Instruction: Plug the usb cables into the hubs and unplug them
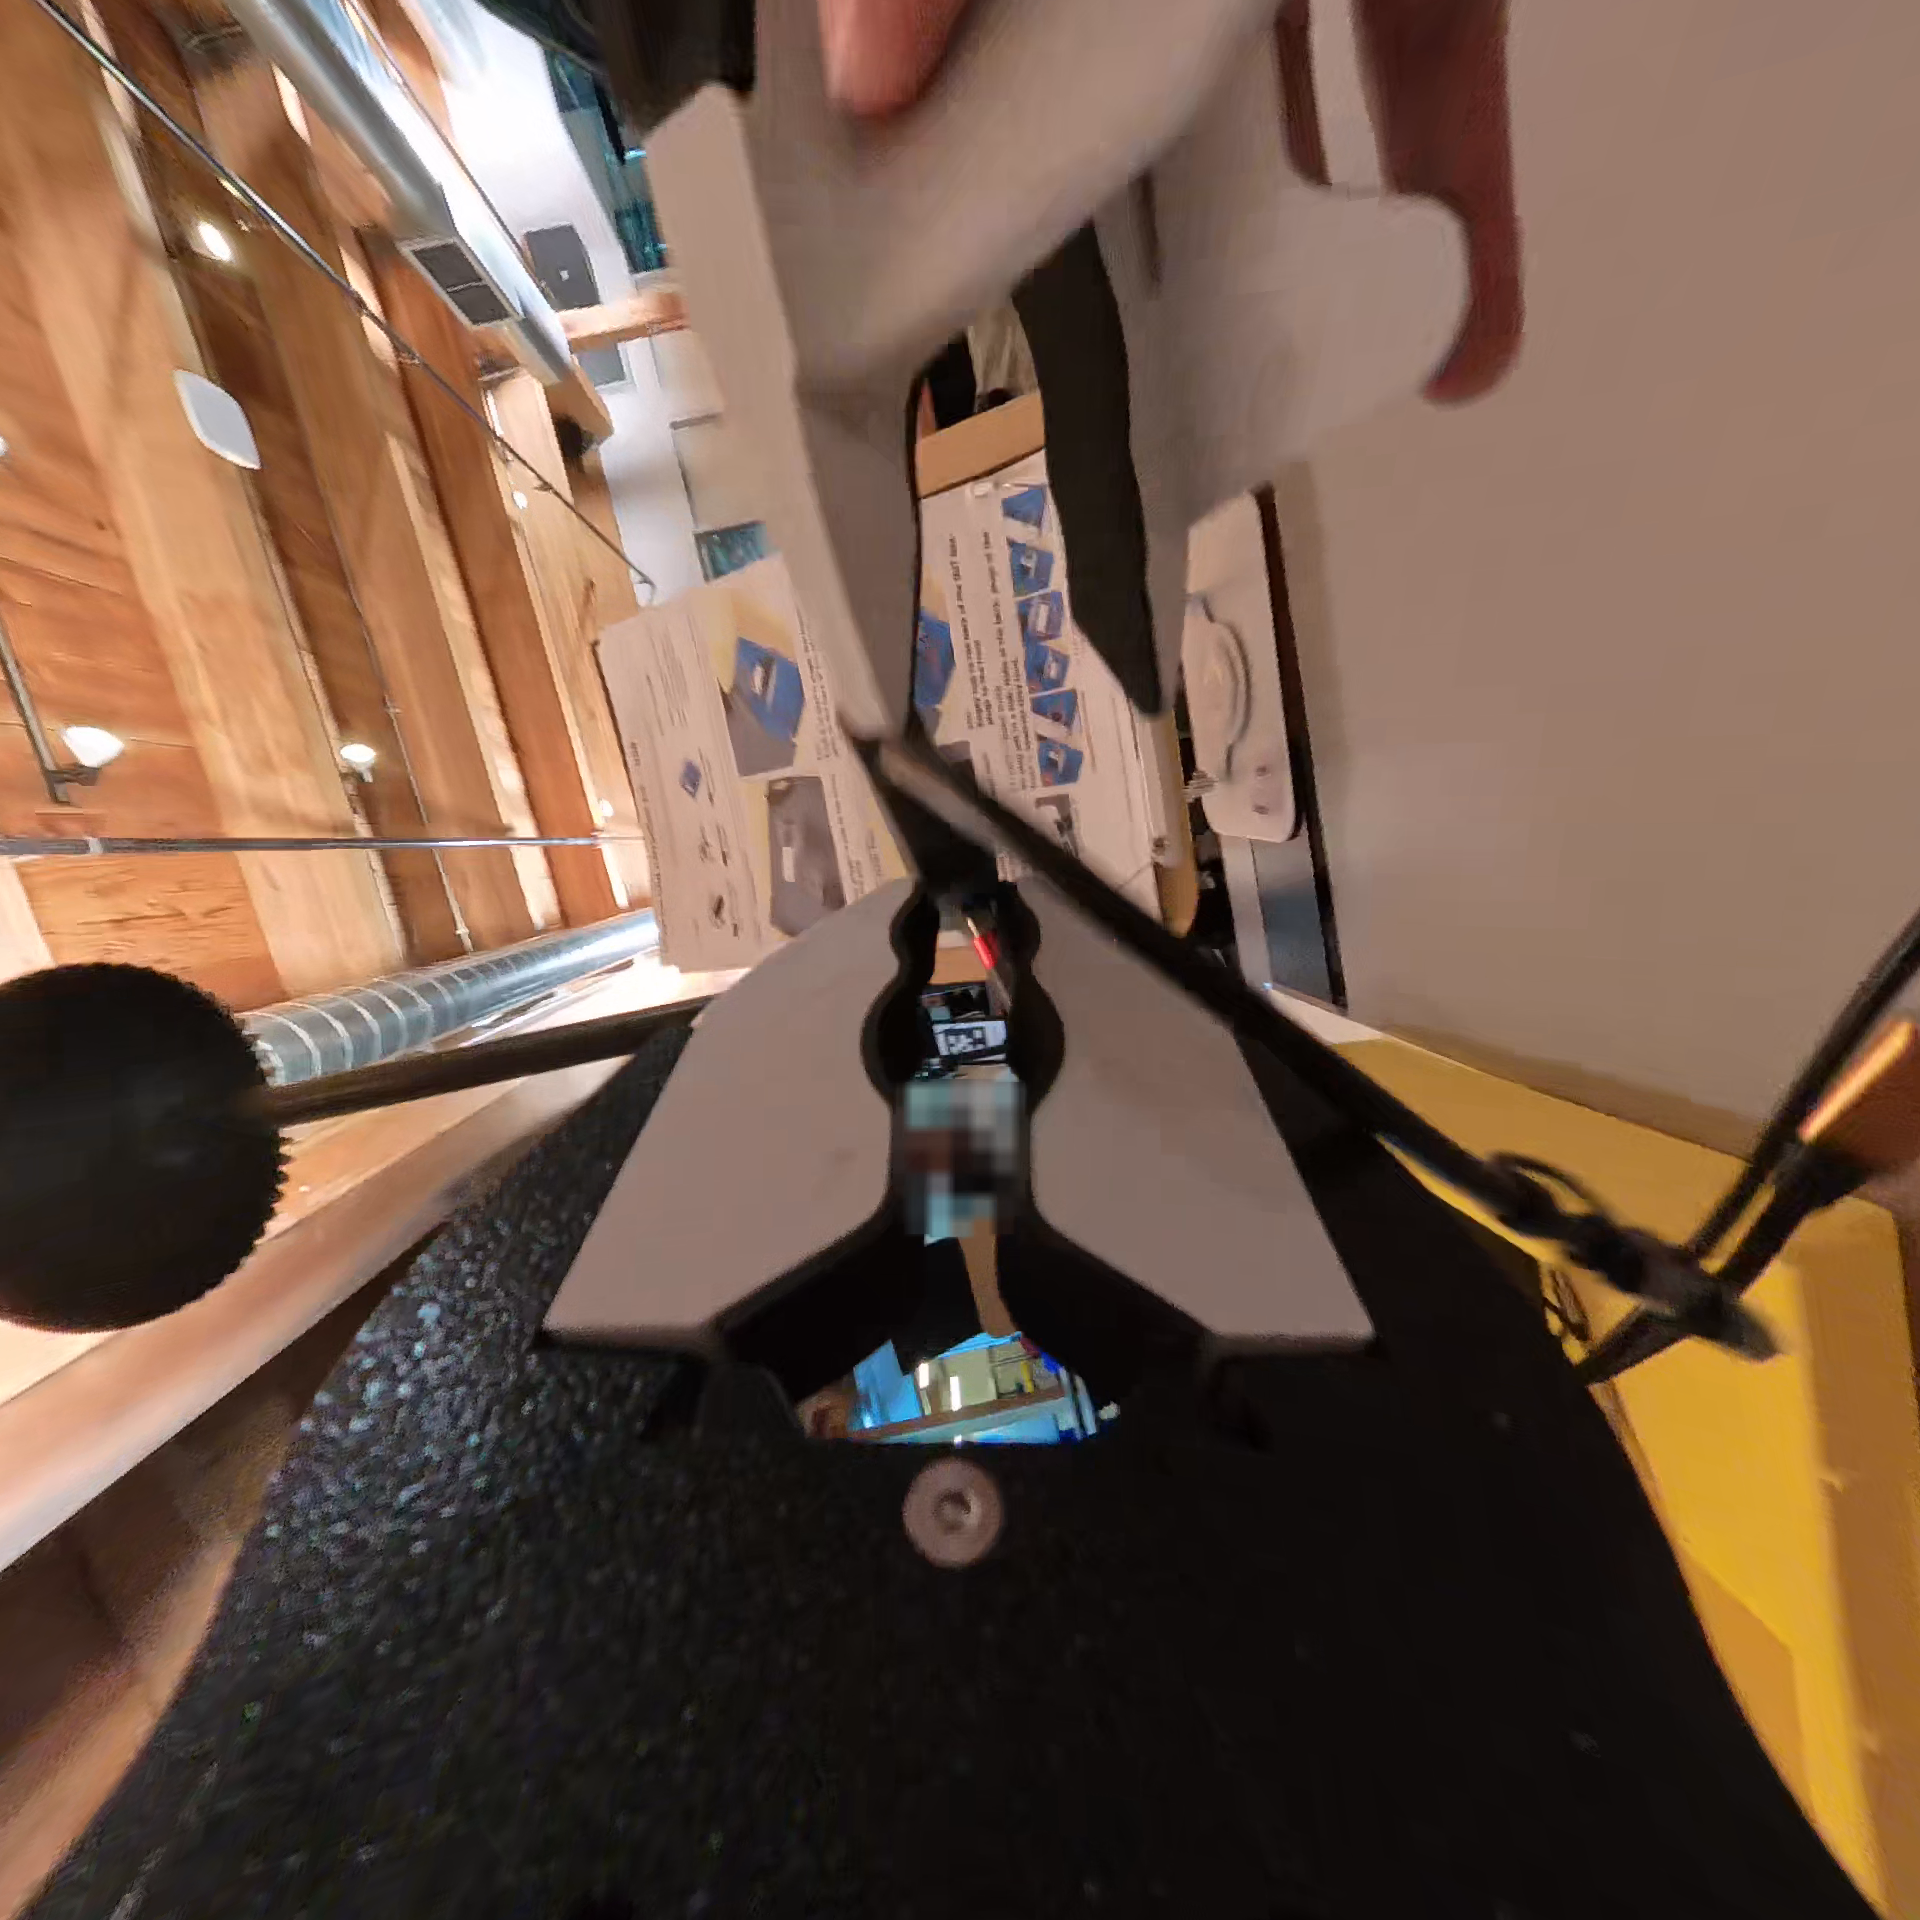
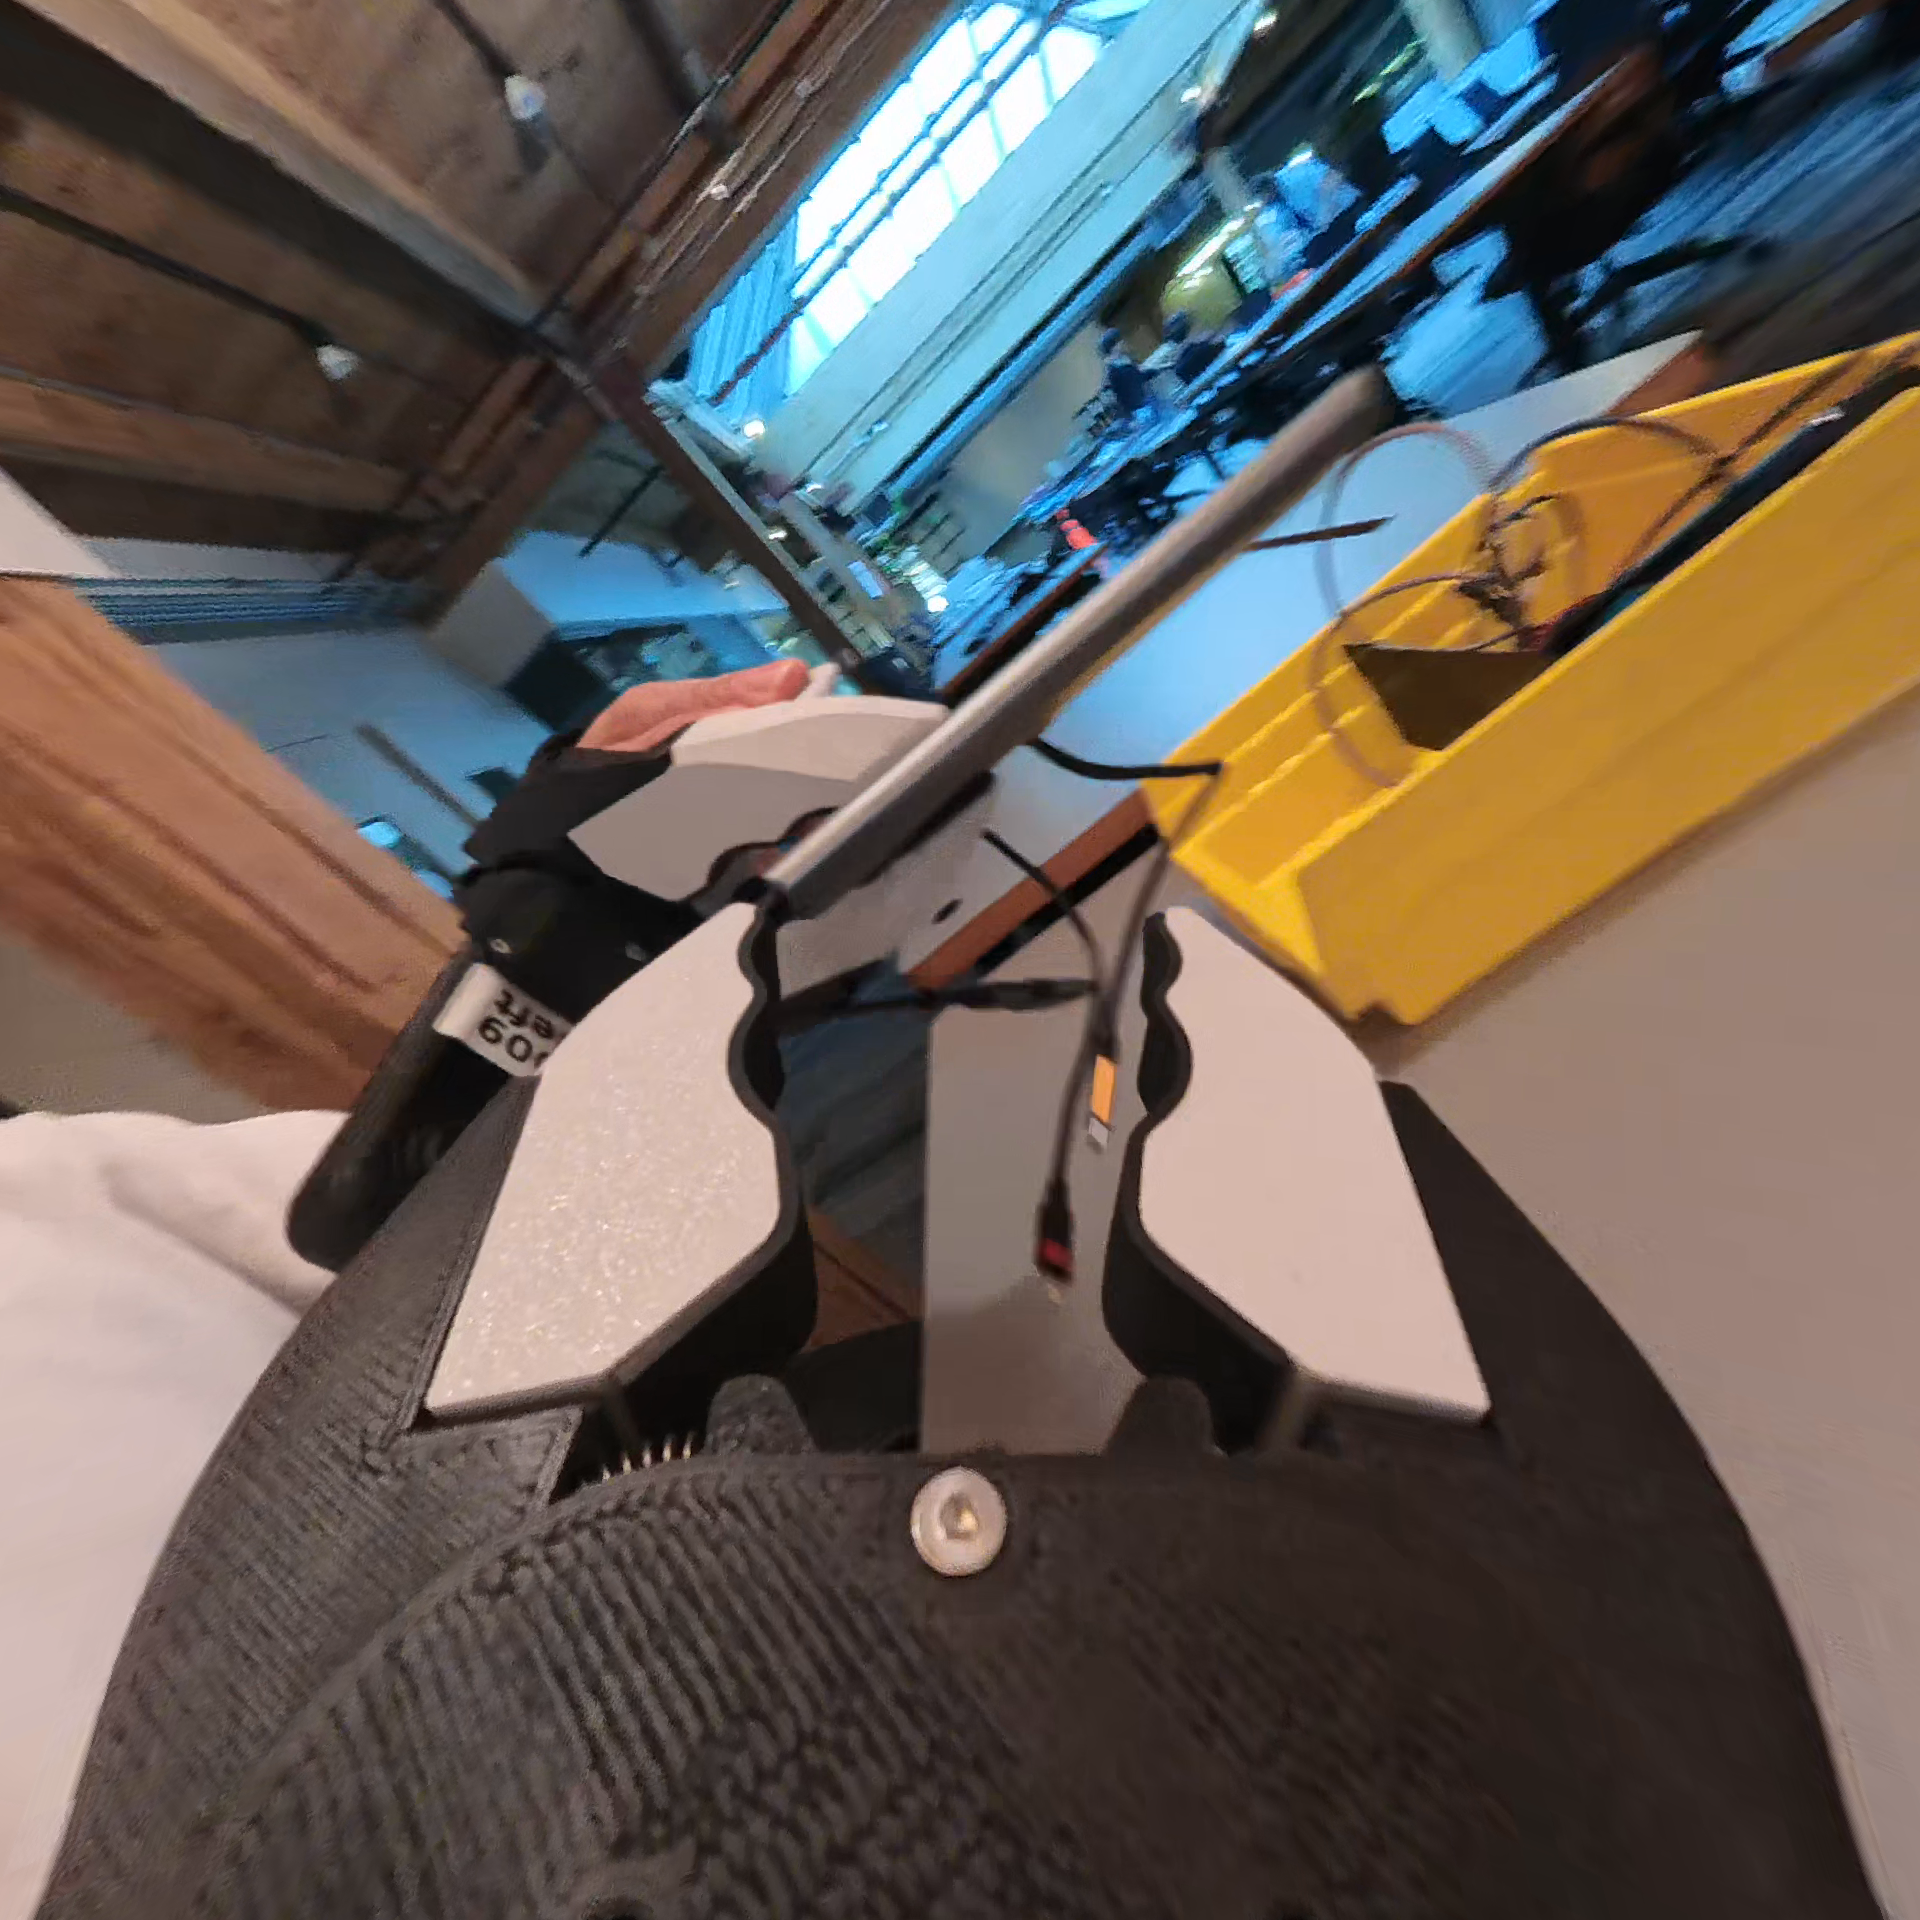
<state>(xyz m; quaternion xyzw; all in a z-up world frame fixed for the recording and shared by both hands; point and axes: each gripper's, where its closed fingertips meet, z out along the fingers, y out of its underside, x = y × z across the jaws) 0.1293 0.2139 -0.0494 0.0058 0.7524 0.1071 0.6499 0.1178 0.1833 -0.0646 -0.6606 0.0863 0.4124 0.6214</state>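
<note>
Gripping a slim grey hub (image 2: 1091, 644) at its end, left gripper (image 2: 831, 883) looks pinched shut on it. Right gripper (image 2: 961, 1029) is spread wide w/ nothing held; cables (image 2: 1081, 1132) dangle btwn its fingers, near yellow bin (image 2: 1558, 790).

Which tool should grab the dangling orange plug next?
Right. The right tool is open, with the orange plug hanging in view between its fingers. The left tool is shut on the grey hub, so it looks occupied.
</note>
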